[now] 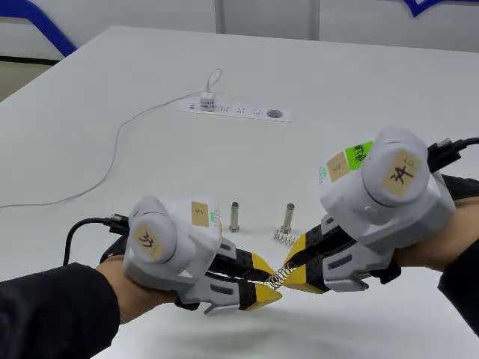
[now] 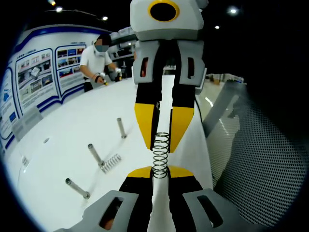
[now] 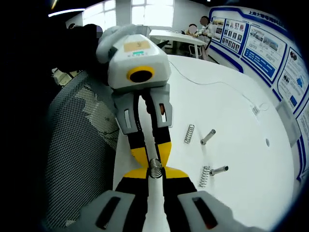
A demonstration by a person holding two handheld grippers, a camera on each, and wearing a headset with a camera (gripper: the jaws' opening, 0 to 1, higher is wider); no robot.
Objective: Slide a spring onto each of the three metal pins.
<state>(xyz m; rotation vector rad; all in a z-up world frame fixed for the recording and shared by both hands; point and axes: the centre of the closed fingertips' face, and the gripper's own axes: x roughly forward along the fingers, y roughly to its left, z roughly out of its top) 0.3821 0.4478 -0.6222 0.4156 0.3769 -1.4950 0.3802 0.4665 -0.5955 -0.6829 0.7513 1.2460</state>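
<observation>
Handwritten tag (image 1: 400, 173) on right gripper (image 1: 293, 271) illegible, wall posters (image 3: 260, 34) unreadable

I hold one thin coiled wire spring (image 2: 160, 154) strung between my left gripper (image 2: 161, 172) and my right gripper (image 2: 161, 145), with one end nipped in each pair of tips. Beyond my fingers (image 1: 262, 263) three short grey metal pins stand upright and bare: the near pin (image 2: 77, 188), the middle pin (image 2: 95, 154) and the far pin (image 2: 121, 128). A loose spring (image 2: 110, 163) lies flat at the middle pin's foot, and in the right gripper view another spring (image 3: 189, 134) lies just beside a pin.
</observation>
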